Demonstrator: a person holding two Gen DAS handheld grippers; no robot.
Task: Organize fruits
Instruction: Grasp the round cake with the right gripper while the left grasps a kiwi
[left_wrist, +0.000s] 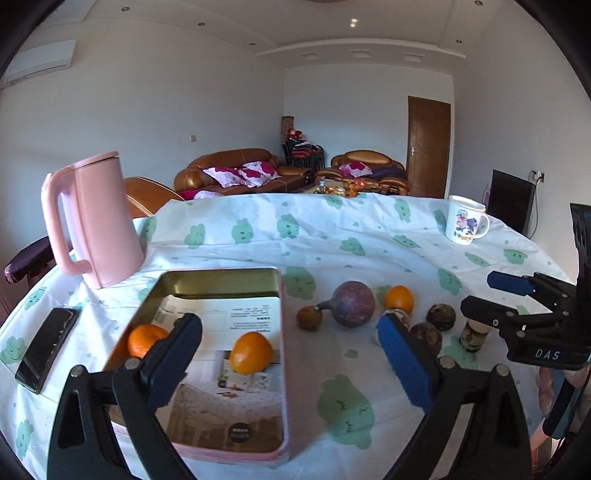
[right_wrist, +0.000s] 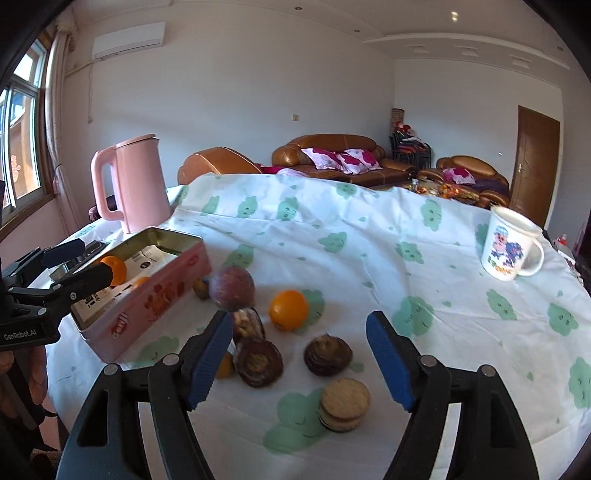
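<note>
A pink tin box (left_wrist: 284, 369) (right_wrist: 147, 306) lies open on the table with two oranges inside (left_wrist: 251, 352) (left_wrist: 146, 339). To its right lie loose fruits: a large purple fruit (left_wrist: 351, 302) (right_wrist: 232, 288), an orange (left_wrist: 399, 299) (right_wrist: 289, 309), a small brown fruit (left_wrist: 309, 317) and dark round fruits (left_wrist: 441, 315) (right_wrist: 328, 355) (right_wrist: 258, 362). My left gripper (left_wrist: 291, 354) is open and empty above the box's right edge. My right gripper (right_wrist: 299, 362) (left_wrist: 491, 295) is open and empty over the dark fruits.
A pink kettle (left_wrist: 92, 221) (right_wrist: 131, 181) stands behind the box. A black phone (left_wrist: 48, 349) lies left of the box. A printed white mug (left_wrist: 465, 225) (right_wrist: 511, 245) stands at the far right. Stacked round biscuits (right_wrist: 343, 404) lie near the front. The tablecloth (right_wrist: 369, 236) has green prints.
</note>
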